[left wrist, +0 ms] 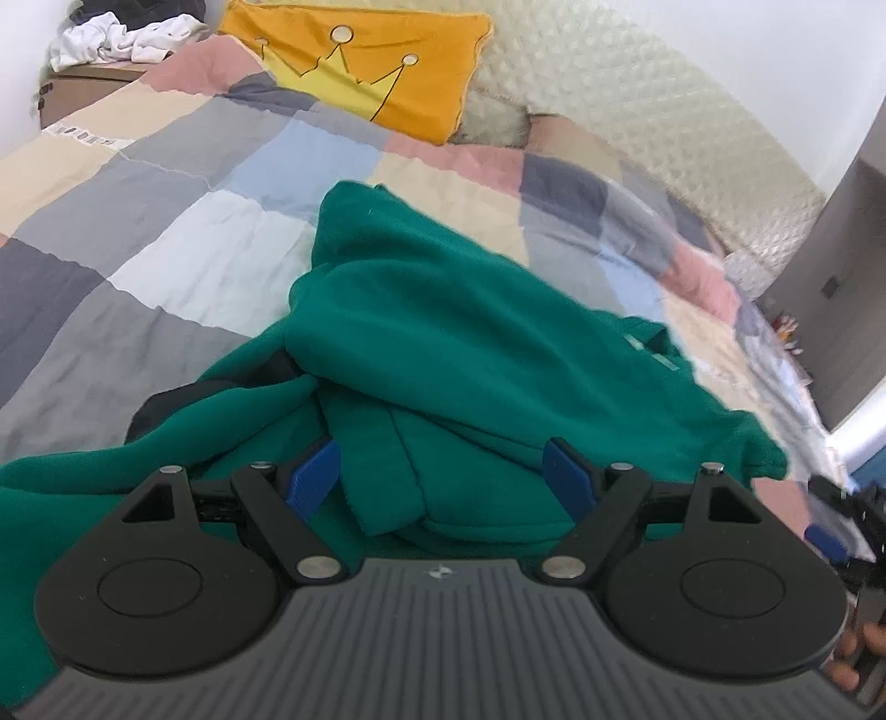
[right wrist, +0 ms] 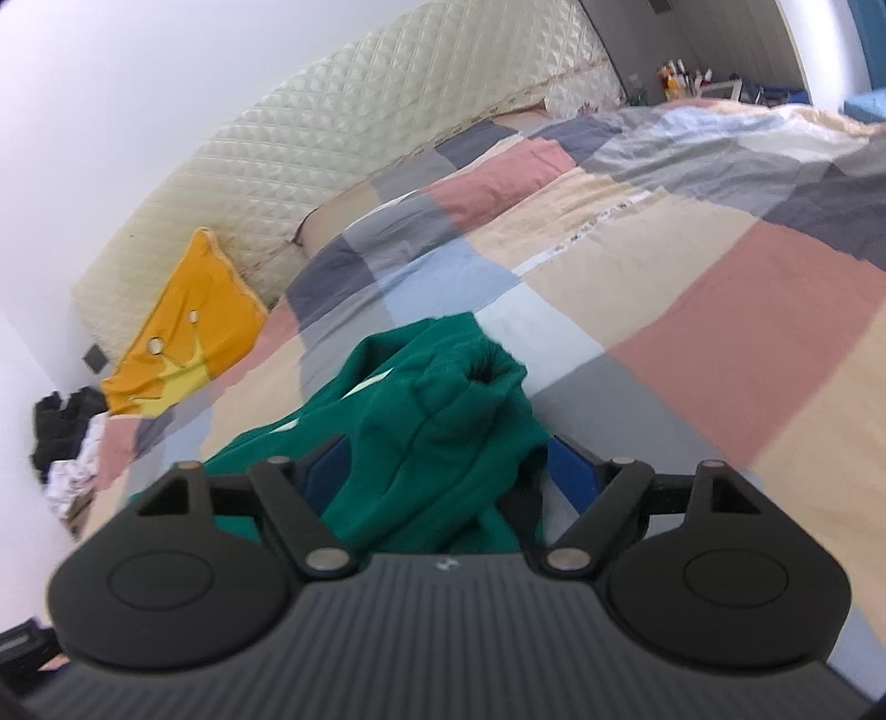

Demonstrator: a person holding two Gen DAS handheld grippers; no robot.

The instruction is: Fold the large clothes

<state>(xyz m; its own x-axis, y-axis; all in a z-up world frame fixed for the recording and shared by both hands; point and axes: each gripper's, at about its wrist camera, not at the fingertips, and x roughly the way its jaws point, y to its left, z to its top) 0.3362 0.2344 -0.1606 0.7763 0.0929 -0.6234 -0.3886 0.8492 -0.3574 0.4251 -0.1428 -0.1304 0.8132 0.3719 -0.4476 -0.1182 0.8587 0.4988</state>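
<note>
A large green sweatshirt (left wrist: 432,332) lies crumpled on a patchwork quilt (left wrist: 166,210). My left gripper (left wrist: 443,476) is open, its blue pads wide apart, with a thick fold of the green fabric lying between them. In the right wrist view the green sweatshirt (right wrist: 432,421) bunches up between the blue pads of my right gripper (right wrist: 443,471), which is also open around the cloth. A cuff or sleeve opening (right wrist: 487,371) points up at the far end of the bunch. The right gripper also shows at the left wrist view's right edge (left wrist: 841,531).
An orange crown pillow (left wrist: 365,72) leans on a quilted cream headboard (left wrist: 637,111). A pile of white and dark clothes (left wrist: 127,33) sits on a brown box at the bed's far corner. A nightstand with bottles (right wrist: 686,77) stands beyond the bed.
</note>
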